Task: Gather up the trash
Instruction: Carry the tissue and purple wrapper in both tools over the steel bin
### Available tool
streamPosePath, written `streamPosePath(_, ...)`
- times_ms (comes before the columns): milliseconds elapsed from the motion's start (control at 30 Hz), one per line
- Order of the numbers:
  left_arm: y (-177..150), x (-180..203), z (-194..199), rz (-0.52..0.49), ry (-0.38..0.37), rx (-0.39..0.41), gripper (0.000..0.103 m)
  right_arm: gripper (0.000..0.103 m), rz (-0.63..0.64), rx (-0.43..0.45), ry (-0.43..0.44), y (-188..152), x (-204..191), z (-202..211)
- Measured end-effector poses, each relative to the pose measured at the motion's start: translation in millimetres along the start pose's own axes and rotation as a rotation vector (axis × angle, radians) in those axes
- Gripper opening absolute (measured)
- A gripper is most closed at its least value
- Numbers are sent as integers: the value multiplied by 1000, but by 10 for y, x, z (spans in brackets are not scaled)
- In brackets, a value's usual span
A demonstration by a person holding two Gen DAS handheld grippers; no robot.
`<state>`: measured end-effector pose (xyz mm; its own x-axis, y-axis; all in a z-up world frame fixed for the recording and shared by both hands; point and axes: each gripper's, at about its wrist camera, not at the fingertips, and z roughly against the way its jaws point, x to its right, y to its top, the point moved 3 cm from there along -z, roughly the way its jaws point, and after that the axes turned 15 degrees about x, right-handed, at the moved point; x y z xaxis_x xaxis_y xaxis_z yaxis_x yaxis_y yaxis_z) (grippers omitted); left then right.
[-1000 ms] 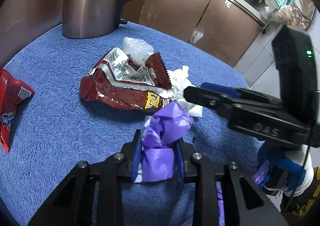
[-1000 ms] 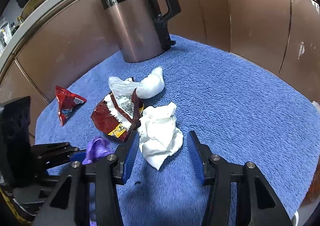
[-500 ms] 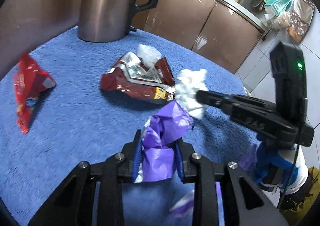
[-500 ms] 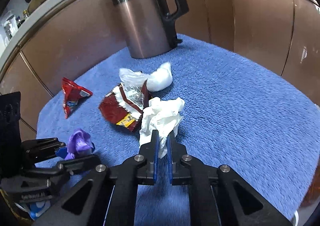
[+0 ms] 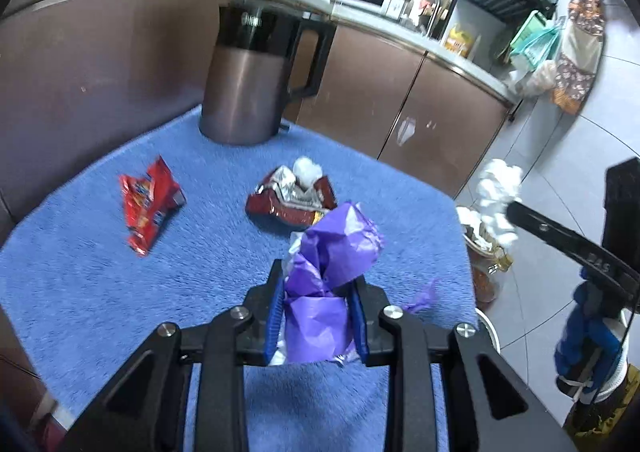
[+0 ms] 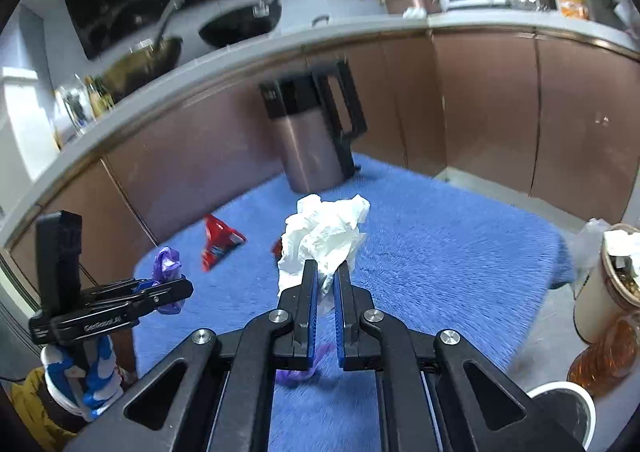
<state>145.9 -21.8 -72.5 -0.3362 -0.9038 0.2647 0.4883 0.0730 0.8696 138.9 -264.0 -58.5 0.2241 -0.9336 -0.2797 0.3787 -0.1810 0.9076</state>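
The left gripper (image 5: 316, 284) pinches a crumpled purple wrapper (image 5: 332, 260) between its blue pads, held up over the blue fleecy cloth (image 5: 80, 272) at the lower centre of its view. The right gripper (image 6: 328, 284) has its jaws pressed tight on a wad of white tissue (image 6: 324, 232), lifted at mid-frame. On the cloth lie a red snack packet (image 5: 148, 204) at left and a torn brown wrapper (image 5: 288, 200) near the centre. A metal kettle (image 5: 248, 84) stands behind them.
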Motion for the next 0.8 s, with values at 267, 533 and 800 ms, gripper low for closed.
streamPosePath(267,195,238,521,-23,-40,94,27,8,11,161,-52,235,-108,1080)
streamPosePath(533,177,800,652,-85,-133,99,27,8,8,267,-166,264,57,1945)
streamPosePath(800,-87,1575,338,-184,-246,-1,27,8,-83,236,-344,-61,663,2251)
